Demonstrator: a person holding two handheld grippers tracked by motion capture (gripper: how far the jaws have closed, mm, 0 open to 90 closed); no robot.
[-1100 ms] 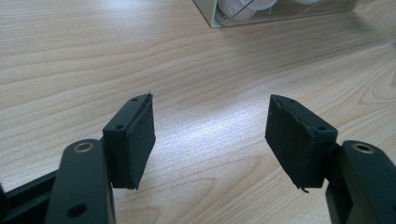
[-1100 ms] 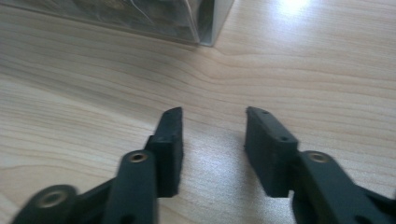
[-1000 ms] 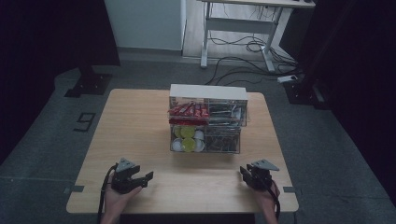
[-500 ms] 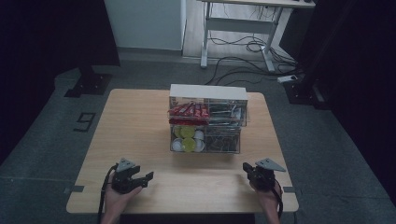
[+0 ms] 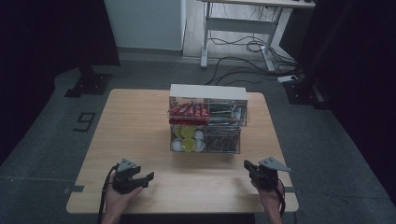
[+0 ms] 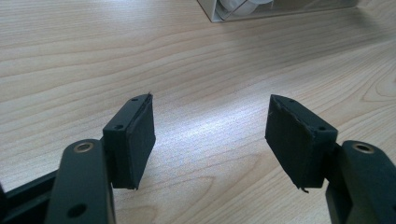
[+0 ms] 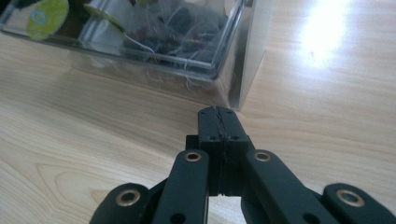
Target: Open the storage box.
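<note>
Near the front left of the wooden table, my left gripper rests in a hand with its jaws wide apart. In the left gripper view the same gripper has only bare wood between its pads. My right gripper is held at the front right, pointing toward a clear two-tier drawer organizer. In the right gripper view this gripper has its pads pressed together with nothing between them, a short way from the organizer's lower corner.
The organizer holds red packets above and green and white capsules below, with dark tangled items in the right-hand compartments. A corner of it shows in the left gripper view. A desk frame and floor cables lie beyond the table.
The right hand has lifted slightly and drifted a little to the right. The left hand and the organizer have stayed where they were.
</note>
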